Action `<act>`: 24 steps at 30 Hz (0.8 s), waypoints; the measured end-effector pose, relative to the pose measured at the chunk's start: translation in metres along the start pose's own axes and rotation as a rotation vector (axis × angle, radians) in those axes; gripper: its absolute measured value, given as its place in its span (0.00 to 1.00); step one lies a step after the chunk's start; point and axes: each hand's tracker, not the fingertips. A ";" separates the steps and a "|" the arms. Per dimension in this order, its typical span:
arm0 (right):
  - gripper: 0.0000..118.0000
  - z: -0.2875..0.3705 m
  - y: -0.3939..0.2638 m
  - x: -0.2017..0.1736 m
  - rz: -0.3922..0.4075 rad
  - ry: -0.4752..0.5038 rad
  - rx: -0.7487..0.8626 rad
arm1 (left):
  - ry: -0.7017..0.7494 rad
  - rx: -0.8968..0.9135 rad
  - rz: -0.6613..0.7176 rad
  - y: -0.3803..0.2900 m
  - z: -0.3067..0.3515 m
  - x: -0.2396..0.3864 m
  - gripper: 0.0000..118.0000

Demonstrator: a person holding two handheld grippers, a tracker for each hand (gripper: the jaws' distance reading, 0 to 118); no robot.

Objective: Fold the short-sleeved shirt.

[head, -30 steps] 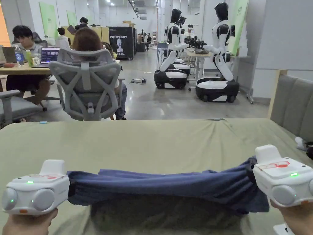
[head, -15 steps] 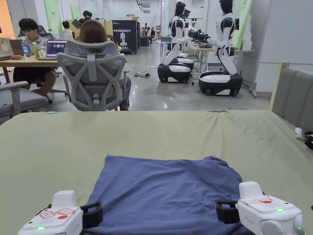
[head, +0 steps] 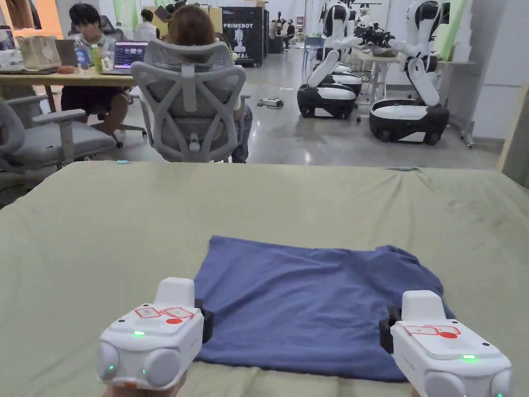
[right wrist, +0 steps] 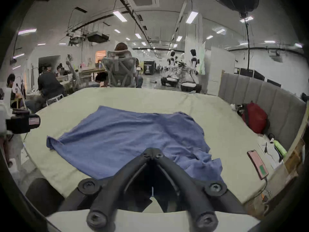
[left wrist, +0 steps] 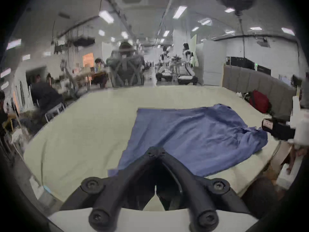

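**Shirt flat between the two tongs**

The blue shirt (head: 315, 300) lies spread on the green sheet (head: 258, 207), between the left tongs (head: 206, 323) and the right tongs (head: 385, 336) and reaching away from both. In the head view the left tongs sit at the shirt's near left corner and the right tongs at its near right edge.

In the left gripper view the left tongs' jaws meet at their tips over the shirt's near edge; no cloth shows between them, so they are pressed together on nothing. In the right gripper view the right tongs' jaws likewise meet tip to tip above the cloth, with nothing pinched.

The shirt's side nearer the right tongs is rumpled, with a loose flap; the side nearer the left tongs lies smoother. Right of the right tongs, a phone (right wrist: 257, 164) and a red bag (right wrist: 255, 117) rest on the sheet.
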 end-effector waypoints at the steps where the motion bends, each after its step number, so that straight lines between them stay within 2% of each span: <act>1: 0.00 -0.002 -0.002 0.000 0.009 -0.015 -0.008 | 0.030 -0.059 0.054 0.001 -0.004 -0.016 0.00; 5: 0.00 -0.009 -0.009 0.007 0.009 -0.013 -0.041 | 0.074 -0.183 0.087 -0.004 -0.023 -0.066 0.00; 8: 0.00 -0.012 -0.012 0.014 0.002 -0.024 -0.054 | 0.035 -0.183 0.125 -0.014 -0.035 -0.083 0.00; 9: 0.00 -0.013 -0.012 0.016 -0.003 -0.027 -0.058 | 0.013 -0.178 0.144 -0.016 -0.039 -0.080 0.03; 10: 0.00 -0.014 -0.012 0.019 -0.004 -0.034 -0.062 | -0.012 -0.181 0.150 -0.019 -0.044 -0.081 0.20; 11: 0.00 -0.013 -0.013 0.022 -0.005 -0.044 -0.062 | -0.018 -0.184 0.147 -0.023 -0.051 -0.081 0.57; 12: 0.00 -0.013 -0.012 0.025 -0.007 -0.051 -0.063 | -0.021 -0.182 0.146 -0.027 -0.057 -0.080 0.79; 13: 0.00 -0.013 -0.012 0.028 -0.011 -0.057 -0.063 | -0.025 -0.176 0.149 -0.029 -0.062 -0.075 0.92; 16: 0.00 -0.013 -0.013 0.036 -0.024 -0.076 -0.069 | -0.025 -0.201 0.183 -0.038 -0.087 -0.075 0.84; 17: 0.00 -0.012 -0.014 0.039 -0.024 -0.081 -0.072 | -0.032 -0.226 0.193 -0.041 -0.095 -0.076 0.71; 18: 0.00 -0.011 -0.014 0.042 -0.025 -0.087 -0.074 | -0.055 -0.257 0.214 -0.044 -0.100 -0.077 0.46; 19: 0.00 -0.009 -0.014 0.046 -0.027 -0.095 -0.074 | -0.069 -0.277 0.247 -0.046 -0.101 -0.078 0.06; 20: 0.00 -0.007 -0.014 0.051 -0.028 -0.103 -0.073 | -0.068 -0.260 0.253 -0.049 -0.097 -0.077 0.03; 24: 0.00 0.007 -0.012 0.080 -0.038 -0.164 -0.057 | -0.057 -0.221 0.183 -0.046 -0.088 -0.072 0.03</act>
